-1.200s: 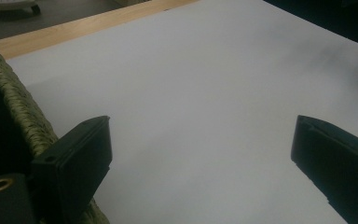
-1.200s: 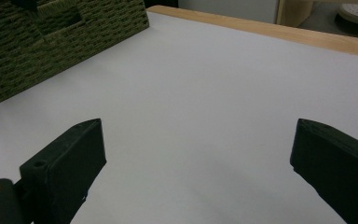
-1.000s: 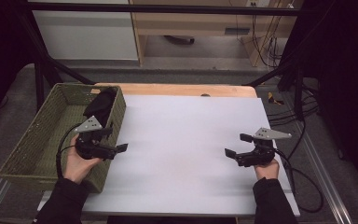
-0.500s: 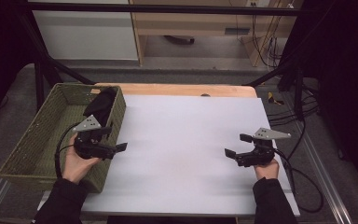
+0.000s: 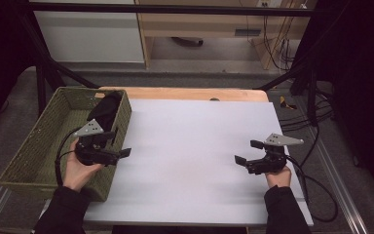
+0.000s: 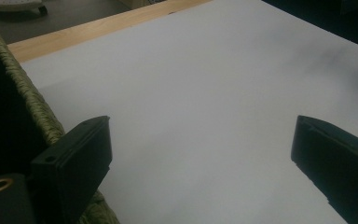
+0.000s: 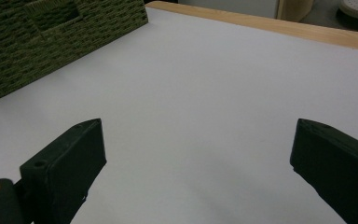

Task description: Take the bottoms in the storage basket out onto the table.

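My left gripper (image 5: pixel 118 144) hovers open over the right wall of a green woven basket (image 5: pixel 44 126), its jaws pointing right toward the white table top (image 5: pixel 190 141). A black cloth-like item (image 5: pixel 107 109) lies in the basket's far right corner. In the left gripper view the gripper (image 6: pixel 200 154) has wide-apart jaws with nothing between them, and the basket wall (image 6: pixel 37 107) shows at the left. My right gripper (image 5: pixel 248 152) is open near the table's right side, pointing left. The right gripper view shows this gripper (image 7: pixel 196 158) with empty jaws and the basket (image 7: pixel 51 37) far off.
A wooden strip (image 5: pixel 185 93) runs along the table's far edge. Cables (image 5: pixel 316 195) trail off the right side, and black frame bars (image 5: pixel 44 78) stand behind the basket. The white surface between both grippers is bare.
My left gripper has drifted a little to the left over the basket wall. The right gripper has stayed in place.
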`<state>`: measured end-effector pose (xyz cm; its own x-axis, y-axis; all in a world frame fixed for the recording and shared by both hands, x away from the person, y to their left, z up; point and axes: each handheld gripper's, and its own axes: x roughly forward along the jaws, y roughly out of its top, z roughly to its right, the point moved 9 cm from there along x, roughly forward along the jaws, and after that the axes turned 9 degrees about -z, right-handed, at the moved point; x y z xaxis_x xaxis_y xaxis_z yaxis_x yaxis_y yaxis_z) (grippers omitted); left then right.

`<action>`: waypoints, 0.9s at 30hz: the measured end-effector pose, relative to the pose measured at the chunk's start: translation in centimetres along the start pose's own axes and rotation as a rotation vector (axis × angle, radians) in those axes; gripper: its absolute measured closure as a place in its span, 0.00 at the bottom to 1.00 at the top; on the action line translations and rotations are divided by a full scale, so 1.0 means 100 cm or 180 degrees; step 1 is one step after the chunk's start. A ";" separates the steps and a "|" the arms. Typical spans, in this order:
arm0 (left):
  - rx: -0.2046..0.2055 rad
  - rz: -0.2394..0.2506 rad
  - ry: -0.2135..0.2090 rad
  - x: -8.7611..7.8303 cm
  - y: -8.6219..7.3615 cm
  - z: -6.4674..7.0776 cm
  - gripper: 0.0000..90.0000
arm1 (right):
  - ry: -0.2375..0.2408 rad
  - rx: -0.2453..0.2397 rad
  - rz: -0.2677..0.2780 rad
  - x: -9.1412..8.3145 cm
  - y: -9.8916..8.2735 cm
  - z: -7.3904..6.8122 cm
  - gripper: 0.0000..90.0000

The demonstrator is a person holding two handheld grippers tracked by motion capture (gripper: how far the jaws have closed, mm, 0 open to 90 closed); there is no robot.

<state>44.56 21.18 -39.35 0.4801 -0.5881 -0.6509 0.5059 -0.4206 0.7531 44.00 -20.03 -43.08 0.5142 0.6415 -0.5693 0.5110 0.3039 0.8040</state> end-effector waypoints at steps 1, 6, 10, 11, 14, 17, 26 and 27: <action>0.0004 -0.0002 0.0001 -0.001 0.000 -0.001 0.05 | -0.0001 0.0004 0.0002 0.000 0.000 0.000 0.04; -0.0013 0.0002 0.0026 -0.005 0.000 -0.004 0.05 | 0.0004 0.0004 -0.0003 0.001 0.000 -0.001 0.04; -0.0030 -0.0002 0.0037 -0.007 -0.001 -0.007 0.05 | 0.0005 0.0002 -0.0008 0.001 -0.001 -0.001 0.04; -0.0032 -0.0007 0.0039 -0.008 -0.001 -0.007 0.05 | 0.0005 0.0002 -0.0008 0.001 -0.001 -0.001 0.04; -0.0037 -0.0015 0.0056 -0.009 -0.002 -0.008 0.05 | 0.0004 -0.0012 -0.0014 0.002 -0.001 -0.001 0.04; -0.0039 -0.0020 0.0060 -0.011 -0.002 -0.010 0.05 | -0.0004 -0.0010 -0.0026 0.003 -0.001 -0.001 0.04; -0.0082 0.0000 0.0096 -0.018 -0.001 -0.016 0.05 | -0.0005 -0.0031 -0.0055 0.005 -0.002 -0.001 0.04; -0.0083 0.0002 0.0100 -0.019 -0.001 -0.017 0.05 | 0.0000 -0.0020 -0.0049 0.005 -0.002 -0.001 0.04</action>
<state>44.76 23.50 -38.37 0.5024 -0.5662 -0.6534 0.5240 -0.4018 0.7510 44.05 -19.68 -43.49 0.5063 0.6367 -0.5816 0.5146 0.3181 0.7963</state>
